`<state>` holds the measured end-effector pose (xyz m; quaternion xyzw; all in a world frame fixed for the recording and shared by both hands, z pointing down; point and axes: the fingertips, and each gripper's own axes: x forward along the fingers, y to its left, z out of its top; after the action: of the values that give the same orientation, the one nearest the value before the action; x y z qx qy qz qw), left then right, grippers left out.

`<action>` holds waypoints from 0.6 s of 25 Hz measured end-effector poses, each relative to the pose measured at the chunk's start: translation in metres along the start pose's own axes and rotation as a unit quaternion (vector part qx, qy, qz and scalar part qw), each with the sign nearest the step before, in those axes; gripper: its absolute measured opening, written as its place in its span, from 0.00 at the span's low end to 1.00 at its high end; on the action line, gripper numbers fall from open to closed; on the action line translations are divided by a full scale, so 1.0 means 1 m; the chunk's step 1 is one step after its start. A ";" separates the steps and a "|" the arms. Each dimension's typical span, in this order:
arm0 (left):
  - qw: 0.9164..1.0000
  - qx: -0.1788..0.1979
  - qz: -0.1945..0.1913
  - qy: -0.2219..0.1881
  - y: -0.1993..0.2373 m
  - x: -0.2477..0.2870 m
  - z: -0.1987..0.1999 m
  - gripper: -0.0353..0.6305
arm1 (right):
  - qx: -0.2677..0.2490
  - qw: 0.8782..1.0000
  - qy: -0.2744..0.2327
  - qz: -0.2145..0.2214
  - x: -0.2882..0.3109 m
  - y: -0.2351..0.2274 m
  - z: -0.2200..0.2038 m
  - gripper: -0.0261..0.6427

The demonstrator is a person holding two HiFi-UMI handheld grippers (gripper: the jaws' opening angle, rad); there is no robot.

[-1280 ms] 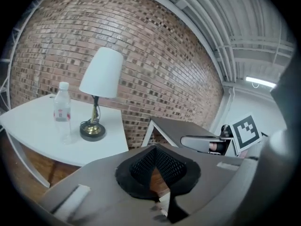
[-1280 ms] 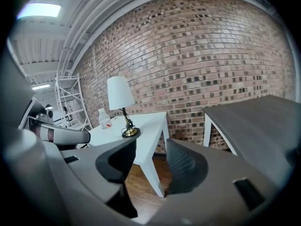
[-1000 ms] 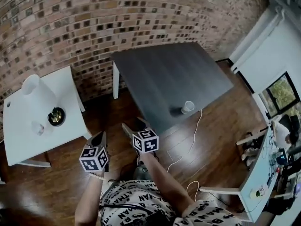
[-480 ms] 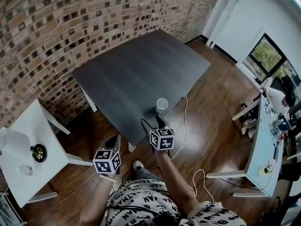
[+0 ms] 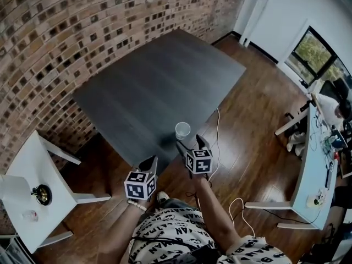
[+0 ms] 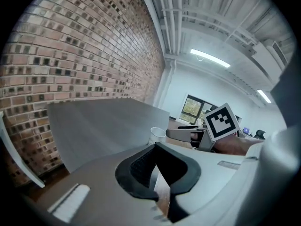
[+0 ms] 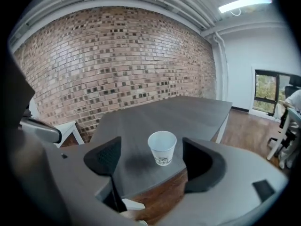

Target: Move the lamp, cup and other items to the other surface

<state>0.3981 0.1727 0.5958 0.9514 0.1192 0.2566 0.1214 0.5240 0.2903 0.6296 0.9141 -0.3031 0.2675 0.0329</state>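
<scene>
Now, cup [image 5: 182, 130]: upright on the dark table [image 5: 159, 87], close to its near edge.
Right gripper [image 5: 190, 143]: jaws have just been opening and stand wide; the cup sits just ahead of the tips, untouched, nothing held.
Left gripper [image 5: 149, 163]: jaws only narrowly apart, nothing between them, low beside the table edge.
Lamp [image 5: 14, 187]: on the white side table [image 5: 52, 172], well apart from the cup, with a dark round object [image 5: 42, 194] and a small glass [image 5: 30, 215] beside it.
Risk, cup: light and near the edge, it could tip or slide off if a jaw clips it while pulling away.
Risk, cable [image 5: 237, 205]: it lies loose on the floor by the feet and could snag a step toward the lamp.
</scene>
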 end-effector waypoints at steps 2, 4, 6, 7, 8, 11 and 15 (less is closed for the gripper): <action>1.000 0.002 -0.003 0.007 -0.005 0.013 0.001 0.06 | -0.003 1.000 0.013 0.003 0.012 -0.009 -0.005 0.67; 1.000 0.001 -0.003 0.011 -0.007 0.022 0.001 0.06 | -0.009 1.000 0.025 0.009 0.025 -0.012 -0.011 0.70; 1.000 -0.004 0.000 0.014 -0.005 0.030 0.000 0.06 | -0.019 0.999 0.036 0.014 0.037 -0.013 -0.015 0.70; 1.000 -0.007 0.002 0.016 -0.003 0.033 -0.002 0.06 | -0.023 0.999 0.041 0.015 0.043 -0.014 -0.017 0.71; 1.000 -0.010 0.004 0.018 -0.001 0.035 -0.003 0.06 | -0.026 0.999 0.044 0.016 0.048 -0.015 -0.018 0.73; 0.999 -0.019 0.013 0.023 0.008 0.040 -0.008 0.06 | -0.030 0.998 0.052 0.018 0.063 -0.018 -0.021 0.73; 0.999 -0.026 0.023 0.028 0.018 0.046 -0.012 0.06 | -0.028 0.998 0.057 0.018 0.080 -0.023 -0.029 0.73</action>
<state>0.4331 0.1714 0.6319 0.9427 0.0940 0.2891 0.1372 0.5773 0.2731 0.6977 0.8906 -0.3245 0.3108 0.0706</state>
